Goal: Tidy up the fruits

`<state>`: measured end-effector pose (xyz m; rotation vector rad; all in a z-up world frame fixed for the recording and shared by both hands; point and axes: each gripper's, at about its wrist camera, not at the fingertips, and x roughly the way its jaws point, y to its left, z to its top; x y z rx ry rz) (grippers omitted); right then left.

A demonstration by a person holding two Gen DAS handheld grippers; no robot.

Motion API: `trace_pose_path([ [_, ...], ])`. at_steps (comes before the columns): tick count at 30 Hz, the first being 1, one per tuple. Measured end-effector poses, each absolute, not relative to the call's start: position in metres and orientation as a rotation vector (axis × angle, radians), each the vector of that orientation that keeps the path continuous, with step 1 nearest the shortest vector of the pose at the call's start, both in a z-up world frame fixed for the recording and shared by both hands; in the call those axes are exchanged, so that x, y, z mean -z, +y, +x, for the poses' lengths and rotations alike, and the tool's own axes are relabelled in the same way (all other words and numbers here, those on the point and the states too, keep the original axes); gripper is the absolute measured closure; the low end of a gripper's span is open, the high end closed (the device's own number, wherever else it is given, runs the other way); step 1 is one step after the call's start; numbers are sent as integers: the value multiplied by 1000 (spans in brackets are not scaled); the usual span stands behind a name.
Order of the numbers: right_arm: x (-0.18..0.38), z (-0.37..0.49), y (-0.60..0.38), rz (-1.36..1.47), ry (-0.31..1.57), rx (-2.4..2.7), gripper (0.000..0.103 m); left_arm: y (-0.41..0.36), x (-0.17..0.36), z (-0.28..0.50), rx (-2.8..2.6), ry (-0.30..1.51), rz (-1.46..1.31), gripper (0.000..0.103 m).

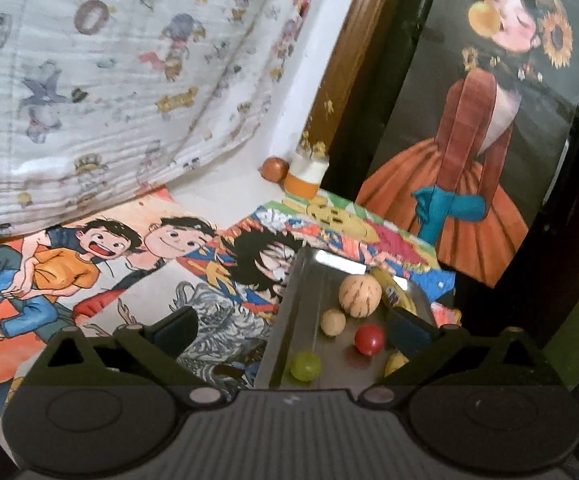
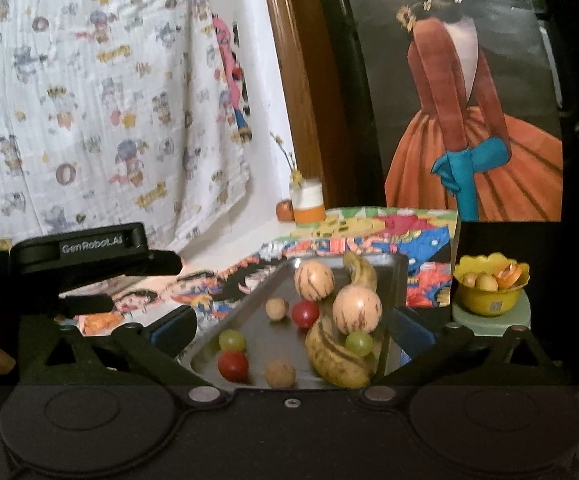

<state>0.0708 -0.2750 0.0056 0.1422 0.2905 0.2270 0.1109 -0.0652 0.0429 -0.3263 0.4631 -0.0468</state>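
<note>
A metal tray (image 2: 257,300) holds two striped pale melons (image 2: 356,308), two bananas (image 2: 335,354), two red tomatoes (image 2: 233,365), two green grapes (image 2: 232,340) and two brown nuts (image 2: 279,374). My right gripper (image 2: 289,330) is open and empty, its fingers either side of the tray's near end. My left gripper (image 1: 289,330) is open and empty over the tray's left edge (image 1: 285,300); a melon (image 1: 359,295), a nut (image 1: 332,322), a tomato (image 1: 368,340) and a grape (image 1: 305,366) lie ahead. The left gripper also shows at the left in the right wrist view (image 2: 89,248).
A yellow bowl (image 2: 489,292) with small fruits stands on a green stool, right of the table. A white-and-orange jar (image 2: 307,202) and a small orange fruit (image 2: 284,210) stand at the table's back. Cartoon posters cover the tabletop (image 1: 109,264). A patterned cloth (image 2: 89,100) hangs behind.
</note>
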Motion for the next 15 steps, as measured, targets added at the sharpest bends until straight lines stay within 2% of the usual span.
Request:
trace_pose_path([
  [15,-31,36,-265,183,205,-109,1,-42,-62,75,22,359,-284,0],
])
